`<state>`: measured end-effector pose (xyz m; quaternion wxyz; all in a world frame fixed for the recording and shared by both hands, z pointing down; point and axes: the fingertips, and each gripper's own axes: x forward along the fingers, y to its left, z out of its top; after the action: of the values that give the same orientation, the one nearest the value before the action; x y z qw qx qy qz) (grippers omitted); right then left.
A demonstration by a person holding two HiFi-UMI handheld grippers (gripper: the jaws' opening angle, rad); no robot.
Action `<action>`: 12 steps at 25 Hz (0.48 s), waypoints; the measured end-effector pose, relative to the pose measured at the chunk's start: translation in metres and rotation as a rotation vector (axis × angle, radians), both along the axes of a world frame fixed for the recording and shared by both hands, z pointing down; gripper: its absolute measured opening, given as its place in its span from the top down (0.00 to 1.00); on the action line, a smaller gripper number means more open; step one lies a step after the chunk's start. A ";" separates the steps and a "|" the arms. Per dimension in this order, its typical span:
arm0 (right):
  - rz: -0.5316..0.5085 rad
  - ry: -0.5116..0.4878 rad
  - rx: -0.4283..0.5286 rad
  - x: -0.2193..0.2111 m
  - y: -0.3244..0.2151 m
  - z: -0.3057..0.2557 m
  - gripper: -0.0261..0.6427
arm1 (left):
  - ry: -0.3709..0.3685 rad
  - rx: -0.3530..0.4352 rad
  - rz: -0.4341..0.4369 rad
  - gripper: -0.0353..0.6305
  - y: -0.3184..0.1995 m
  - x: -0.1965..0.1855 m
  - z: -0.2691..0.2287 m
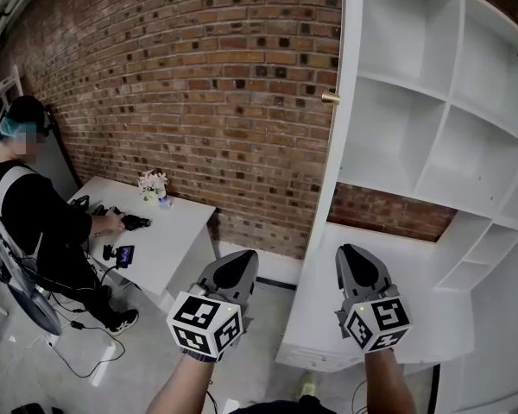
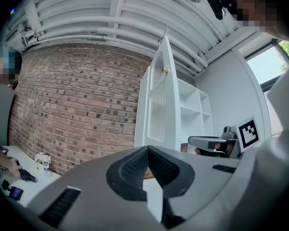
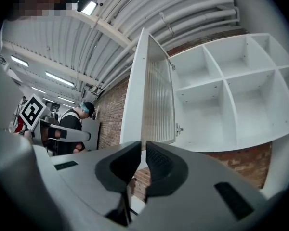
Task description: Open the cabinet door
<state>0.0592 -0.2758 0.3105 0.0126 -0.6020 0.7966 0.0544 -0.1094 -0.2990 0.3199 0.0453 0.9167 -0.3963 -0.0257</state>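
White and swung wide, the cabinet door shows edge-on in the head view, standing out from the open-shelved cabinet with a small brass knob on its brick-wall side. The left tool and right tool are held level side by side low in the picture. Both are well short of the door, which rises ahead of the gap between them and nearer the right one. Neither touches it. Further left a person stands at a white tabletop against the brick wall. In the left gripper view the left tool's jaws meet at their tips with nothing in them. The door stands beyond them, a little right of the line they point along, showing its ribbed panel. The right tool shows at the right. In the right gripper view the right tool's jaws stand all but together, with only a thin slit left and nothing gripped in it. The door rises straight beyond that slit, clear of the pads. It is hinged to the cabinet on its right, and a small latch sits at its lower edge.
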 end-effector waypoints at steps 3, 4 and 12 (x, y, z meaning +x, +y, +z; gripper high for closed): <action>0.012 -0.006 -0.002 0.003 0.005 0.000 0.93 | -0.001 -0.001 0.013 0.94 0.002 0.002 -0.002; 0.016 -0.005 -0.004 0.004 0.007 0.001 0.93 | -0.002 -0.001 0.016 0.94 0.002 0.002 -0.003; 0.065 -0.019 -0.029 0.027 0.016 0.013 0.95 | -0.008 -0.010 0.030 0.94 0.007 0.010 0.002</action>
<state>0.0864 -0.2595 0.3236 0.0098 -0.6281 0.7771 0.0374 -0.0998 -0.2924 0.3216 0.0486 0.9224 -0.3826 -0.0193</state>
